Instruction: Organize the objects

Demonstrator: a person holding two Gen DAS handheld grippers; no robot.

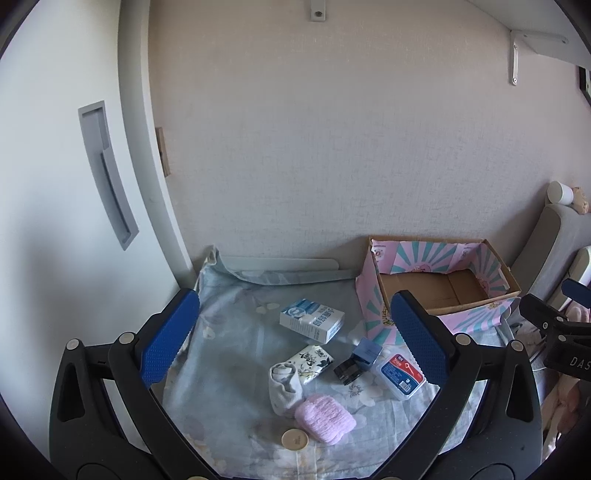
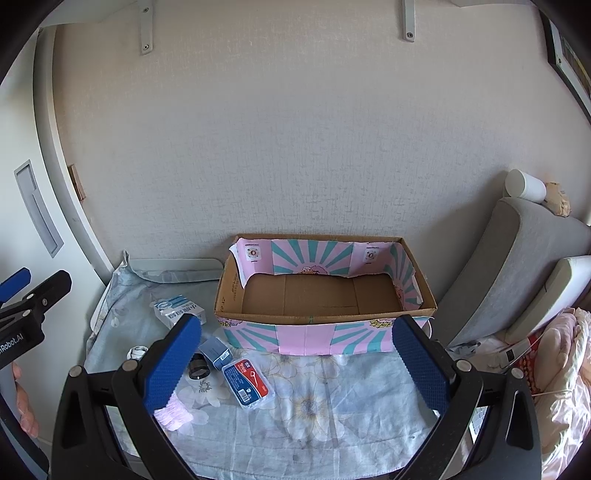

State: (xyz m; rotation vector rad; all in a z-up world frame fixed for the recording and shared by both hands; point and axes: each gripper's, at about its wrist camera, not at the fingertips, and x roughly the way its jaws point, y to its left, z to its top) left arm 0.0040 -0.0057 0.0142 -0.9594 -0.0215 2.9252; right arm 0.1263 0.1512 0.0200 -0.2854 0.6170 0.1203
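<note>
Small items lie on a floral cloth (image 1: pixel 236 354): a blue-white carton (image 1: pixel 312 319), a patterned tissue pack (image 1: pixel 313 363), a white sock (image 1: pixel 283 384), a pink fluffy pad (image 1: pixel 325 418), a round beige lid (image 1: pixel 294 439), a small blue box (image 1: pixel 366 351) beside a black object (image 1: pixel 347 369), and a clear floss case (image 1: pixel 400 372). An empty pink-teal cardboard box (image 2: pixel 325 295) stands at the wall. My left gripper (image 1: pixel 295 343) hangs open above the items. My right gripper (image 2: pixel 297 363) is open before the box, holding nothing. The floss case (image 2: pixel 248 382) lies near its left finger.
A white cabinet door (image 1: pixel 74 166) with a recessed handle rises at the left. A grey cushioned chair back (image 2: pixel 517 266) and pink bedding (image 2: pixel 554 362) crowd the right. A hand (image 2: pixel 26 402) shows at the left edge. Shelf brackets (image 2: pixel 146 26) hang on the wall.
</note>
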